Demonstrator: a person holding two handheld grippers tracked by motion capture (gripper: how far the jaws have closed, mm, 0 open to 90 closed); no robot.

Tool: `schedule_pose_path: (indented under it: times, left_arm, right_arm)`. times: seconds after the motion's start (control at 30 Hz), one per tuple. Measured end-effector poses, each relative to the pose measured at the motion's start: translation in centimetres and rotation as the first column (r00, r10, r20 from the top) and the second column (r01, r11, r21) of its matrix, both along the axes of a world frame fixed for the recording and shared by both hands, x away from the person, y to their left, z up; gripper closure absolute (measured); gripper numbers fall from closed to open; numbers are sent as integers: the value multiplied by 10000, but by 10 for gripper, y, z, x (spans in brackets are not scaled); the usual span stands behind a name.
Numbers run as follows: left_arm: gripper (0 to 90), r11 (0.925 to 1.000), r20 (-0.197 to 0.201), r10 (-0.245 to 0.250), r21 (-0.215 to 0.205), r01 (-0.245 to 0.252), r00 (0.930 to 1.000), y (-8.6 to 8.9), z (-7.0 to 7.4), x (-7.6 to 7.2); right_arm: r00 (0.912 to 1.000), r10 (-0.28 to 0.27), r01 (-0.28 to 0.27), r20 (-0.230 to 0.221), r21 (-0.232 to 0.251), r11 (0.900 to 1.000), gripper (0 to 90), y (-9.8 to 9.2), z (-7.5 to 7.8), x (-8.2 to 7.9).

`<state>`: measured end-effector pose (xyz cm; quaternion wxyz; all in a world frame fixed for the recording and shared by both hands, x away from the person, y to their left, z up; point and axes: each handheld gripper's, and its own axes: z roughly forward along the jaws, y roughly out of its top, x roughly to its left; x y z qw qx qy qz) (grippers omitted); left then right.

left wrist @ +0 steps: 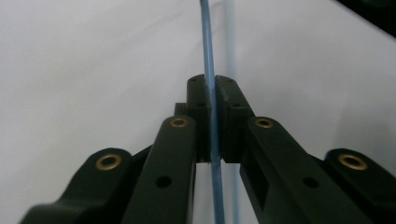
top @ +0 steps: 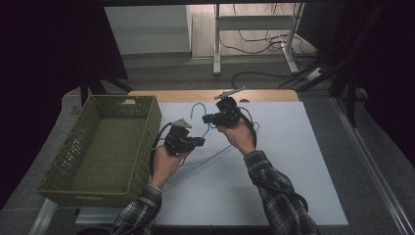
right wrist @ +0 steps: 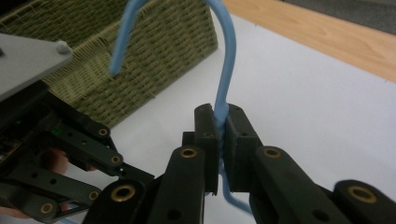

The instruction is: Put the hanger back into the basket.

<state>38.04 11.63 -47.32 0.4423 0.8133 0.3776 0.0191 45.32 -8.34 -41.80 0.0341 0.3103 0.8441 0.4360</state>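
Both grippers are clamping the same blue wire hanger [top: 205,147], holding it up off the white table sheet [top: 284,166].

Left gripper [top: 198,142]: jaws are pinching down to wire thickness on one straight run of the hanger. In the left gripper view the wire is passing right between the fingertips [left wrist: 198,100] and running on past them, away from the camera, with its shadow lying just beside it on the sheet.

Right gripper [top: 208,118]: jaws are also closing tight, gripping the hanger neck just below the hook [right wrist: 224,56]. In the right gripper view the hook is rising straight out of the fingertips [right wrist: 205,123] and curling over toward the green wicker basket [top: 105,147], which is sitting beyond the tips, apart from the hook. The left gripper is showing low at that view's left edge.

High view: the two grippers are sitting near each other, right one farther from the person, basket off to the left of both.
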Motion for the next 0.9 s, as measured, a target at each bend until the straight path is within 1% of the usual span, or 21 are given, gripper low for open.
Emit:
schedule_pose_path:
  times: [0.03, 0.07, 0.1, 0.17, 0.23, 0.27, 0.33, 0.4, 0.43, 0.47, 0.5, 0.53, 0.57, 0.63, 0.67, 0.7, 0.73, 0.77, 0.8, 0.83, 0.9]
  left_arm:
    - [661, 10000, -17, 58, 5, -58, 10000, 1, 2, -1]
    - [661, 10000, 41, 33, 53, -33, 10000, 2, 4, -2]
    - [640, 10000, 82, 8, 60, -9, 10000, 3, 7, -4]
    - [542, 9995, -19, -280, -133, 279, 9996, 5, 12, -6]
    - [435, 9986, -170, -461, -263, 456, 9988, 7, 16, -9]
    - [402, 9975, -301, -610, -379, 598, 9977, 8, 17, -10]
    - [378, 9941, -667, -876, -698, 830, 9939, 8, 19, -13]
    - [397, 9913, -840, -1088, -836, 1018, 9905, 8, 20, -15]
    - [397, 9896, -897, -1229, -859, 1153, 9884, 8, 21, -15]
    - [417, 9863, -1019, -1447, -942, 1353, 9842, 7, 21, -15]
    - [452, 9844, -1149, -1560, -995, 1449, 9811, 6, 21, -15]
    - [495, 9807, -1263, -1726, -1146, 1585, 9768, 6, 21, -15]
    - [544, 9751, -1424, -1953, -1345, 1765, 9703, 5, 20, -14]
    - [602, 9669, -1734, -2275, -1566, 2012, 9582, 3, 19, -13]
    - [639, 9622, -1748, -2445, -1651, 2164, 9538, 2, 19, -13]
    - [654, 9583, -1764, -2588, -1704, 2295, 9497, 2, 18, -13]
    - [676, 9569, -1799, -2636, -1732, 2333, 9477, 1, 18, -13]
    - [721, 9533, -1838, -2737, -1818, 2410, 9441, 1, 18, -13]
    - [751, 9507, -1857, -2796, -1907, 2446, 9420, 1, 18, -13]
    - [802, 9488, -1903, -2847, -1956, 2479, 9395, 1, 18, -13]
    - [847, 9561, -2091, -2657, -1822, 2295, 9411, 0, 18, -15]
  right_arm:
    - [9998, 163, -163, 144, 16, 9999, 857, -2, 3, -5]
    - [9998, 163, -163, 144, 16, 9999, 857, -2, 3, -5]
    - [9996, 214, -215, 169, 64, 9997, 857, -3, 4, -6]
    - [9990, 297, -296, 323, -44, 9996, 857, -5, 7, -13]
    - [9984, 395, -393, 414, -59, 9992, 857, -8, 9, -18]
    - [9977, 476, -477, 486, 2, 9989, 857, -9, 10, -21]
    - [9967, 590, -594, 561, 62, 9982, 856, -11, 12, -27]
    - [9947, 769, -783, 681, 180, 9968, 856, -13, 13, -37]
    - [9947, 769, -783, 681, 180, 9968, 856, -13, 13, -37]
    - [9942, 806, -823, 718, 216, 9964, 856, -14, 13, -39]
    - [9932, 877, -900, 770, 265, 9956, 856, -15, 14, -43]
    - [9923, 921, -948, 829, 295, 9951, 856, -15, 15, -47]
    - [9916, 965, -997, 856, 330, 9945, 856, -16, 15, -49]
    - [9899, 1092, -1129, 905, 369, 9929, 856, -16, 17, -55]
    - [9889, 1148, -1189, 944, 393, 9921, 856, -17, 17, -58]
    - [9884, 1179, -1224, 961, 419, 9916, 856, -17, 18, -60]
    - [9875, 1240, -1286, 969, 433, 9907, 856, -17, 18, -62]
    - [9866, 1281, -1331, 1007, 439, 9901, 856, -17, 18, -63]
    - [9861, 1324, -1373, 1008, 433, 9896, 856, -18, 18, -65]
    - [9853, 1363, -1412, 1029, 415, 9891, 856, -18, 17, -66]
    - [9854, 1360, -1407, 1020, 406, 9892, 855, -18, 16, -67]
